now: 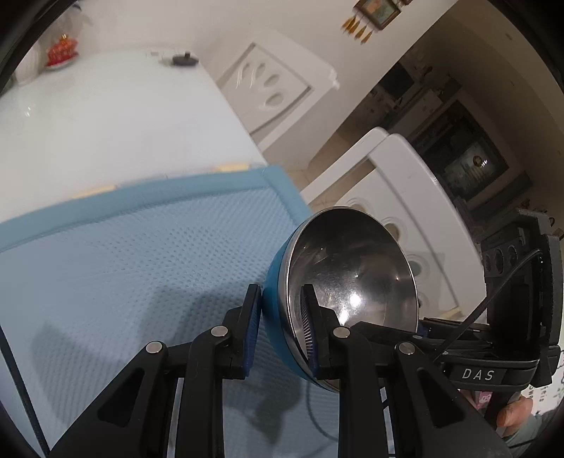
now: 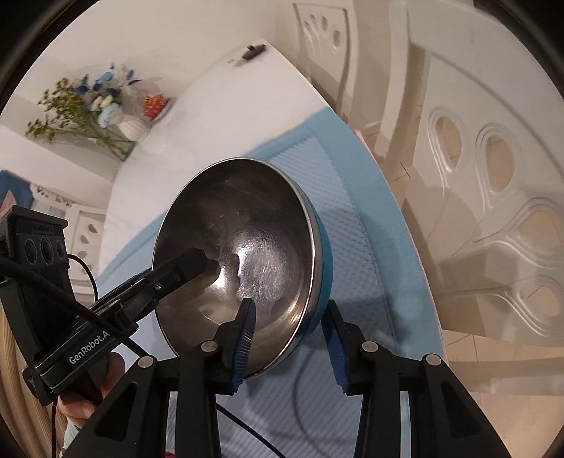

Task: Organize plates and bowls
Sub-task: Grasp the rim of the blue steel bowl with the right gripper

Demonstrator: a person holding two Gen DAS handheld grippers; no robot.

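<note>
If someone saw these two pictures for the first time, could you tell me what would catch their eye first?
Most striking is the steel bowl with a blue outside, tilted up off the light blue mat, its shiny inside facing both cameras. The left gripper pinches its rim with one pad inside and one outside, and the right gripper straddles the opposite rim. Farther back, a vase of flowers stands on the white table.

We see a glossy white tabletop [image 1: 105,116] under a light blue textured mat [image 1: 134,253]. White chairs [image 2: 493,197] with teardrop cut-outs stand around it on a pale tiled floor [image 2: 500,405]. A white vase of blue flowers [image 2: 132,128] and a red ornament [image 1: 61,53] sit at the far end; a framed picture [image 1: 377,12] hangs on the cream wall.
</note>
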